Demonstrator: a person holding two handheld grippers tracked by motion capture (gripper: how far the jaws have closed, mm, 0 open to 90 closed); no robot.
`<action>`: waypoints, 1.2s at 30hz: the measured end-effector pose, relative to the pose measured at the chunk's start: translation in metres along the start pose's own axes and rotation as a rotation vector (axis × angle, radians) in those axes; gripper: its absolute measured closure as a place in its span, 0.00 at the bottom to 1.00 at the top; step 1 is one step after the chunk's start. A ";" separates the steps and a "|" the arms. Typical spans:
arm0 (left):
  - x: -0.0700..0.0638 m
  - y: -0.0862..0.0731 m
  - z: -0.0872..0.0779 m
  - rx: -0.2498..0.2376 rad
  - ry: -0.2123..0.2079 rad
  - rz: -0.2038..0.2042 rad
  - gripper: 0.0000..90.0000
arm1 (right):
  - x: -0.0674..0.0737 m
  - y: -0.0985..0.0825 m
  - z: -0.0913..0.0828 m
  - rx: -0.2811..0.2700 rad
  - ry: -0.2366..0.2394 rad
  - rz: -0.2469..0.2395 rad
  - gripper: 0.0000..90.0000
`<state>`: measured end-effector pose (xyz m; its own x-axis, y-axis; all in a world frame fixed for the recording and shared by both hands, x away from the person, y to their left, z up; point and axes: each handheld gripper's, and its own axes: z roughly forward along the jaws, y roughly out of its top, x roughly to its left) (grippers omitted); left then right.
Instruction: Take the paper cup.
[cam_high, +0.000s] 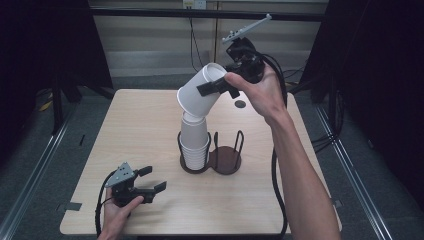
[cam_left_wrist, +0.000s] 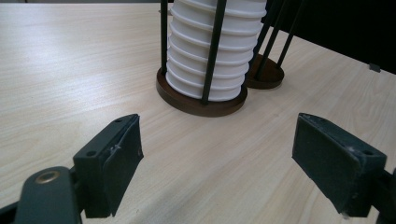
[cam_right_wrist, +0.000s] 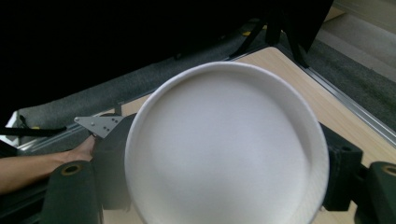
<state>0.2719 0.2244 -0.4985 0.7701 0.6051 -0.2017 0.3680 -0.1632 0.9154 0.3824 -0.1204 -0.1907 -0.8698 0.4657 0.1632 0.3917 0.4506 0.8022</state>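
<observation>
My right gripper (cam_high: 216, 87) pinches a white paper cup (cam_high: 200, 91) by its wall near the rim, one jaw outside, the other inside I think. The cup is tilted, mouth up toward the gripper, its base just above the top of the white stack of nested paper cups (cam_high: 194, 141); I can't tell if they touch. In the right gripper view the cup (cam_right_wrist: 224, 144) sits between my two black jaws, mouth facing the camera.

The stack stands in the dark round wire cup holder (cam_high: 209, 165) at the middle of the light wooden table (cam_high: 135, 125). The holder's second ring, right of the stack, holds nothing.

My left gripper (cam_high: 149, 185) rests on the table left of the holder and nearer me, jaws spread, nothing between them, pointing at the holder (cam_left_wrist: 201, 100).
</observation>
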 end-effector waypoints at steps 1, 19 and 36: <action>0.000 0.000 0.000 0.002 0.004 -0.003 0.18 | -0.002 -0.003 -0.002 -0.013 0.003 0.005 0.26; -0.003 0.009 -0.002 -0.026 -0.006 -0.002 0.18 | -0.009 -0.039 -0.035 -0.151 0.003 0.017 0.27; -0.021 0.030 0.000 -0.055 -0.074 0.044 0.18 | -0.001 -0.089 -0.042 -0.189 0.020 0.016 0.27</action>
<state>0.2671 0.2072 -0.4666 0.8219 0.5390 -0.1840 0.3053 -0.1441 0.9413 0.3360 -0.1926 -0.2383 -0.8702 0.4559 0.1866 0.3440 0.2914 0.8926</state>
